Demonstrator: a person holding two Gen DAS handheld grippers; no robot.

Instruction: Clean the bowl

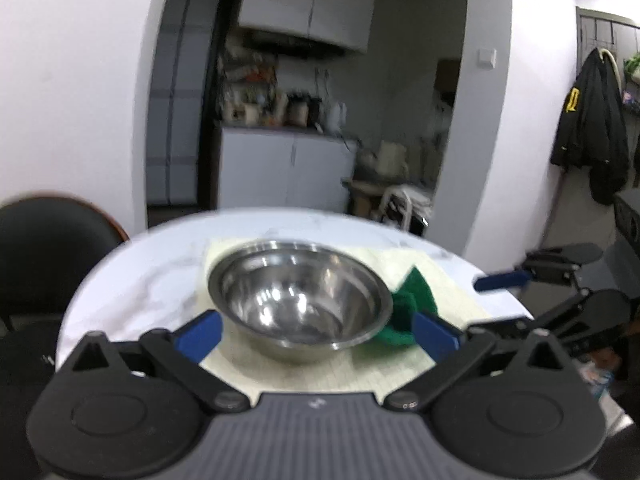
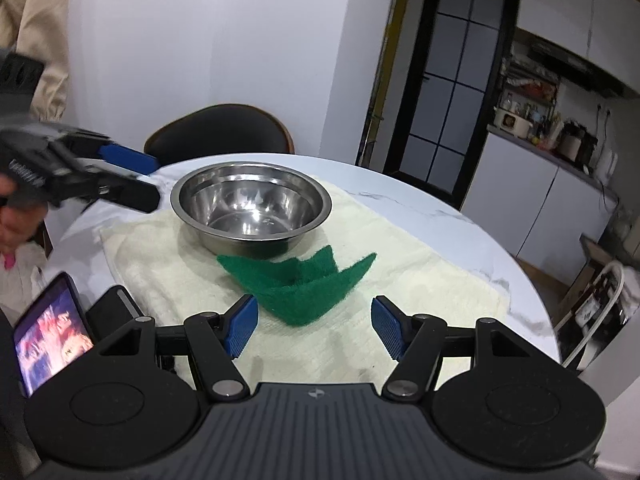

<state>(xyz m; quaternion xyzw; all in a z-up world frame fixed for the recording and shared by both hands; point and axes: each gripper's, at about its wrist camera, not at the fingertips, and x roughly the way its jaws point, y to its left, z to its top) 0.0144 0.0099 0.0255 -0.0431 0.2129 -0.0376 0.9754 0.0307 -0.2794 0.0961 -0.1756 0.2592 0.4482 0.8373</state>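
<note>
An empty steel bowl (image 1: 300,300) (image 2: 251,204) stands upright on a cream towel (image 2: 400,264). A crumpled green scouring cloth (image 2: 304,284) (image 1: 414,304) lies on the towel against the bowl's near side in the right wrist view. My right gripper (image 2: 315,328) is open just short of the cloth, whose near tip reaches between the blue pads (image 2: 240,328) without touching them. My left gripper (image 1: 316,336) is open wide, facing the bowl. In the right wrist view the left gripper (image 2: 136,178) hovers left of the bowl, apart from it. The right gripper (image 1: 496,304) shows beyond the cloth in the left wrist view.
The towel covers the middle of a round white marble table (image 2: 440,216). A phone with a lit screen (image 2: 52,332) stands at the table's near left. A black chair (image 2: 220,128) sits behind the bowl. A kitchen counter (image 1: 288,168) with appliances lies beyond.
</note>
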